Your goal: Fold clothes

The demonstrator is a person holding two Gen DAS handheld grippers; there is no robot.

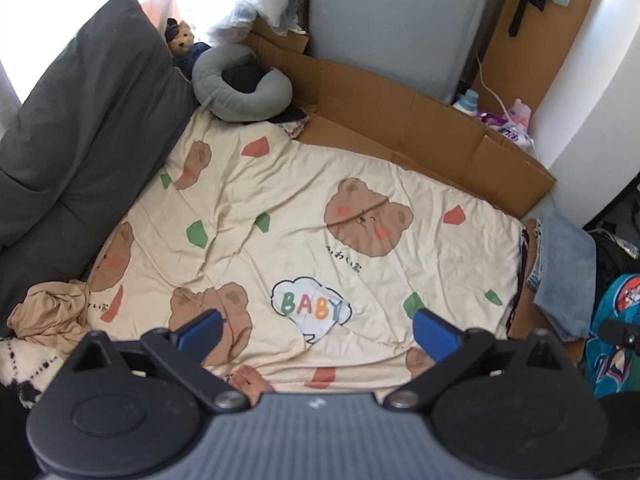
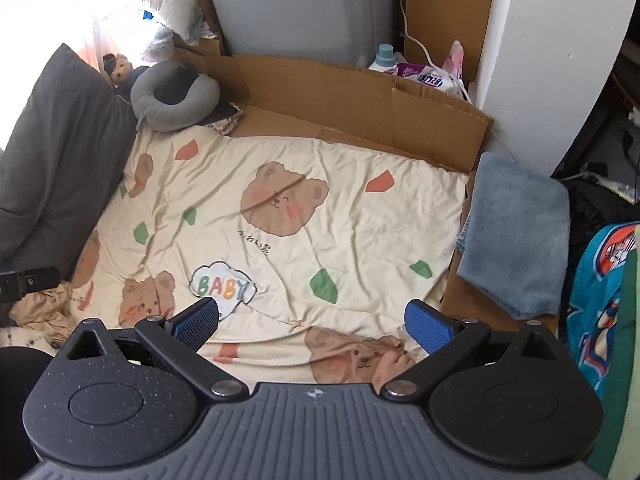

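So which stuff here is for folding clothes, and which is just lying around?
For the job:
left gripper, open
right gripper, open
crumpled tan garment
folded blue cloth

Just lying about:
bear sheet
neck pillow
teddy bear
cardboard
detergent bottle

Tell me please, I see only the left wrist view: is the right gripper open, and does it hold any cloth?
Observer: The right gripper is open. Nothing is between its fingers; the bear blanket lies below.
Operator: How does my left gripper stand to the beige garment?
Observer: A dark part of the left gripper shows at the left edge of the right wrist view, directly over the crumpled beige garment. I cannot tell if they touch.
Operator: What is right of the teal bag?
Observer: A green cloth shows at the picture's right edge, next to the teal bag.
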